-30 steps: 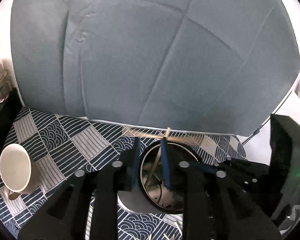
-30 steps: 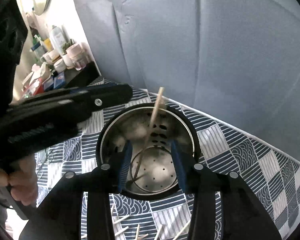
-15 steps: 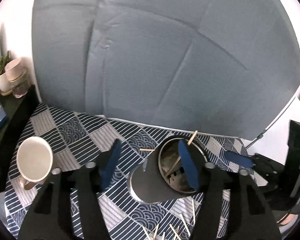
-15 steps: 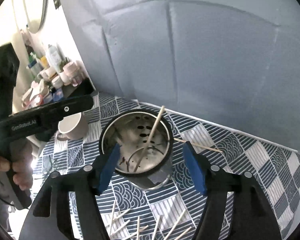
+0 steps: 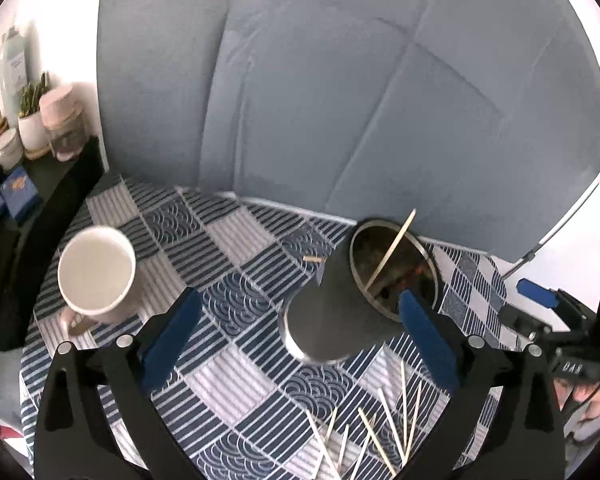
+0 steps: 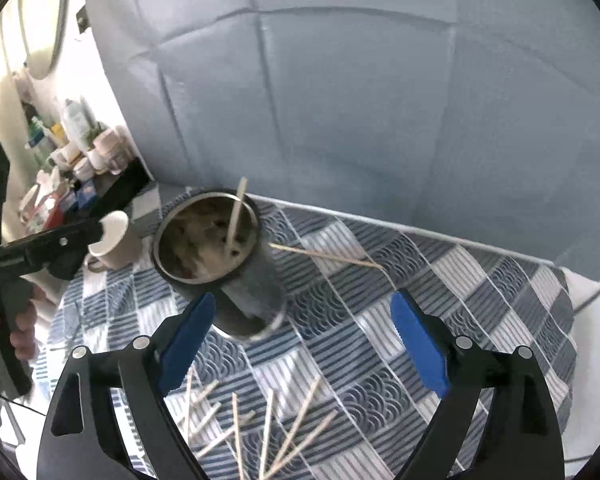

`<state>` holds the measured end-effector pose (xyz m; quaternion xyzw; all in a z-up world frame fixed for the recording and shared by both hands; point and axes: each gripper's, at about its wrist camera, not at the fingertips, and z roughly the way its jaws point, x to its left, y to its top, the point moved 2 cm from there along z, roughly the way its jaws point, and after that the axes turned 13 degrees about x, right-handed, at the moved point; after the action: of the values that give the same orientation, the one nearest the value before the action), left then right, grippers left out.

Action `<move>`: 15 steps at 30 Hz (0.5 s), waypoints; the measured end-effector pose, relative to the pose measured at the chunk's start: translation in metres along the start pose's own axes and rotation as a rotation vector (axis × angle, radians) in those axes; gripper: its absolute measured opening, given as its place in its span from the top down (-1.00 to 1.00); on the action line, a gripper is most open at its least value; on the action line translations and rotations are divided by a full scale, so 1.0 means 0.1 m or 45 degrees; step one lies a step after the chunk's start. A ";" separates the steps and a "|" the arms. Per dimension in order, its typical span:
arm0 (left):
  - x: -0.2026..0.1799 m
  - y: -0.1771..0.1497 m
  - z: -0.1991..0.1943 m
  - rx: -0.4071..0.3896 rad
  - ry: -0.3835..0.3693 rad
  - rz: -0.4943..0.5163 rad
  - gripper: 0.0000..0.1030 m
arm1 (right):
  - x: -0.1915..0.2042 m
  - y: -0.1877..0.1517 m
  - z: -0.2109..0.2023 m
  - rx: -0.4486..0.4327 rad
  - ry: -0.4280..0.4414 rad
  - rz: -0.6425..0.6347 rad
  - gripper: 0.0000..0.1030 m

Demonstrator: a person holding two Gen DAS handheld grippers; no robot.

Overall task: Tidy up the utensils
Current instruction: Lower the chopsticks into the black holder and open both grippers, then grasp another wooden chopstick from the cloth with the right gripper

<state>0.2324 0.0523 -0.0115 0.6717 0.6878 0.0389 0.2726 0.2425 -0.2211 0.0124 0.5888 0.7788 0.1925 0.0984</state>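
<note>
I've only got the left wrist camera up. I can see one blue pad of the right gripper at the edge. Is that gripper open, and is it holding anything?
Observer: The right gripper is open. Its jaws have just been opening, and nothing is between them.
Operator: What's the short stub left of the holder?
Observer: On the right wrist view, a long stick lies flat on the cloth behind the holder. Your stub is probably its end.
</note>
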 end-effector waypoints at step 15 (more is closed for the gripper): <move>0.17 -0.37 0.33 0.140 0.129 0.041 -0.88 | -0.51 -0.32 0.37 0.149 -0.065 0.021 -0.67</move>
<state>0.2137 0.0548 -0.0610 0.6938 0.6909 0.0394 0.1994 0.2426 -0.2704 -0.0383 0.6048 0.7810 0.1322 0.0821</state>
